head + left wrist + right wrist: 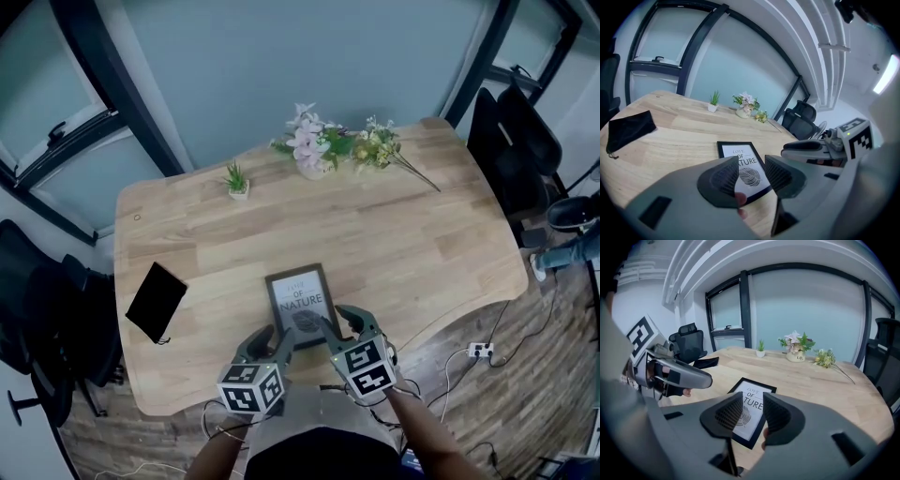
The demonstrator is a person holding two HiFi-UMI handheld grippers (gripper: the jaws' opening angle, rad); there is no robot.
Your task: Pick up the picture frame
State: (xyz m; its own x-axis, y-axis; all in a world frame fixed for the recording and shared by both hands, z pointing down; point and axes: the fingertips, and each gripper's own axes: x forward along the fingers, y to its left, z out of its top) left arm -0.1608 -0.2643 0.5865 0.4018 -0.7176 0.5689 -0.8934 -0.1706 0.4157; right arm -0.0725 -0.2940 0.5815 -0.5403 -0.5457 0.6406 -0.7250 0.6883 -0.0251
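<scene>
The picture frame [302, 301] is black-edged with a white leaf print. It lies flat on the wooden table [422, 234] near the front edge. My left gripper [274, 339] hovers over the frame's near left corner. My right gripper [343, 323] hovers over its near right corner. In the left gripper view the frame [739, 152] shows through the gap of the open left gripper [752, 176]. From the right gripper view, the frame [749, 391] lies just beyond the open right gripper [753, 416]. Neither holds anything.
A black pouch [156, 300] lies at the table's left. At the back stand a small potted plant [238, 180], a flower vase [314, 142] and a loose flower sprig [386, 146]. Black chairs [511, 141] flank the table. A power strip [481, 350] lies on the floor.
</scene>
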